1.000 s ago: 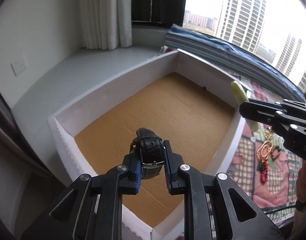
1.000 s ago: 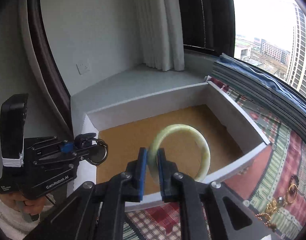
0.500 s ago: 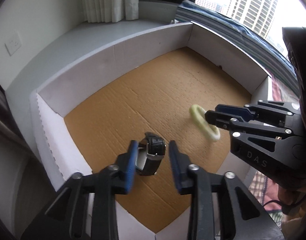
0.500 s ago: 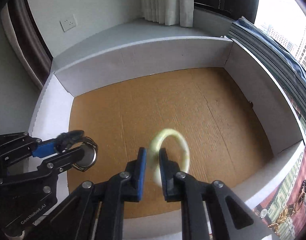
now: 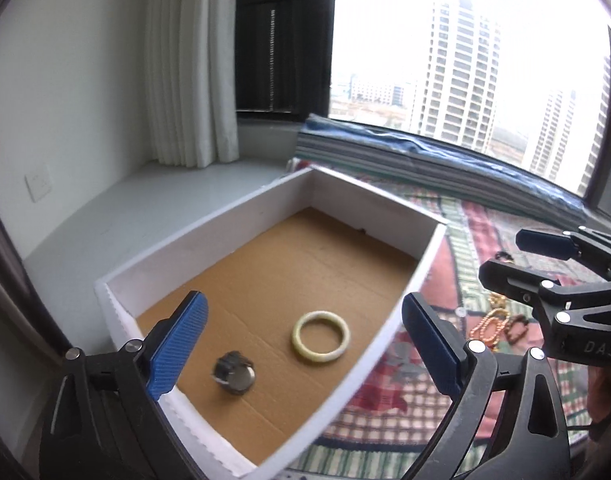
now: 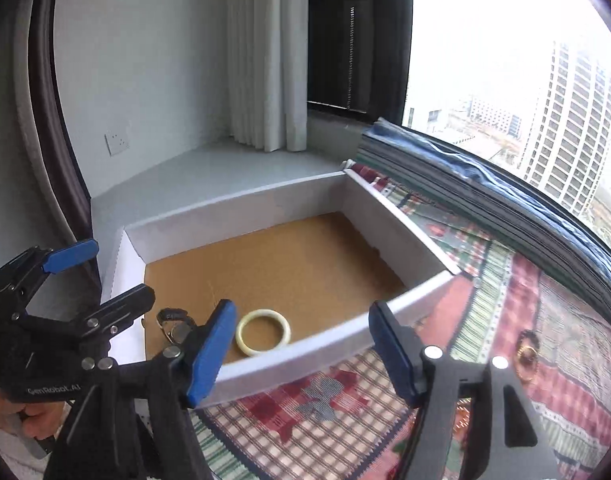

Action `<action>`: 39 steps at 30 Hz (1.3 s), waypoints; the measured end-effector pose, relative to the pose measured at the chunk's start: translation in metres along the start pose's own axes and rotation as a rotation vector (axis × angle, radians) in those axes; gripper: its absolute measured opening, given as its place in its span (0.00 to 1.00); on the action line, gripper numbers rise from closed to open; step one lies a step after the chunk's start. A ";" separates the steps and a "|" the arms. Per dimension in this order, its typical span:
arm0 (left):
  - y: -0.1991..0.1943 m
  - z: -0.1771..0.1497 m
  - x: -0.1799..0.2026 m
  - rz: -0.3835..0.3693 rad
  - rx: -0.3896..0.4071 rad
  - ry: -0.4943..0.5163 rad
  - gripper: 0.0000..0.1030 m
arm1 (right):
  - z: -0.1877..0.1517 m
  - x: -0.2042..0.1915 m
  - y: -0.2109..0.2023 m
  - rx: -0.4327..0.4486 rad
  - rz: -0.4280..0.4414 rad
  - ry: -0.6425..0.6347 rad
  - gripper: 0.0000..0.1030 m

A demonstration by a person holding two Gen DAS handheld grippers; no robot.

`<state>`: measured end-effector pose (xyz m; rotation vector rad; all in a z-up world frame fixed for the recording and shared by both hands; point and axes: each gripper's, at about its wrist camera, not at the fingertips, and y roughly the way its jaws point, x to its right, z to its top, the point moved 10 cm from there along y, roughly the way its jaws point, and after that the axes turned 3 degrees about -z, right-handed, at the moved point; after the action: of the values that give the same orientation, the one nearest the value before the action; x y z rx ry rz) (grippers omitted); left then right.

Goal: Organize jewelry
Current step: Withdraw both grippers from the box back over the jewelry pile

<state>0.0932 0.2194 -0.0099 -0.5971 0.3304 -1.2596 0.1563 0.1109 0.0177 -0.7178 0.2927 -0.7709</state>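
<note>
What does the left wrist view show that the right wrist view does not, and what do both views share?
Only the left wrist view shows beaded jewelry lying on the patterned cloth. Only the right wrist view shows a gold piece on the cloth and the hand holding the left gripper. Both show the box, the pale bangle and the watch inside, and open jaws.
</note>
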 end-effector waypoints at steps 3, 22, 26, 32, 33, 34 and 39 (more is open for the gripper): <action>0.003 -0.012 0.039 -0.094 -0.017 0.033 0.95 | -0.026 0.031 -0.035 0.019 -0.054 0.056 0.69; 0.012 -0.112 0.189 -0.313 -0.197 0.236 0.95 | -0.248 0.154 -0.122 -0.104 -0.342 0.414 0.70; 0.010 -0.117 0.195 -0.310 -0.200 0.262 0.95 | -0.252 0.150 -0.124 -0.113 -0.346 0.409 0.70; 0.016 -0.123 0.196 -0.286 -0.230 0.270 0.95 | -0.241 0.151 -0.134 -0.085 -0.376 0.395 0.70; 0.017 -0.125 0.196 -0.278 -0.233 0.274 0.95 | -0.239 0.152 -0.137 -0.077 -0.380 0.397 0.70; 0.018 -0.126 0.195 -0.269 -0.236 0.277 0.95 | -0.237 0.152 -0.139 -0.068 -0.380 0.398 0.70; 0.020 -0.132 0.194 -0.250 -0.244 0.292 0.95 | -0.235 0.151 -0.141 -0.059 -0.378 0.393 0.70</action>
<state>0.0929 0.0066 -0.1105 -0.6772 0.6762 -1.5649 0.0712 -0.1811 -0.0557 -0.6826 0.5460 -1.2717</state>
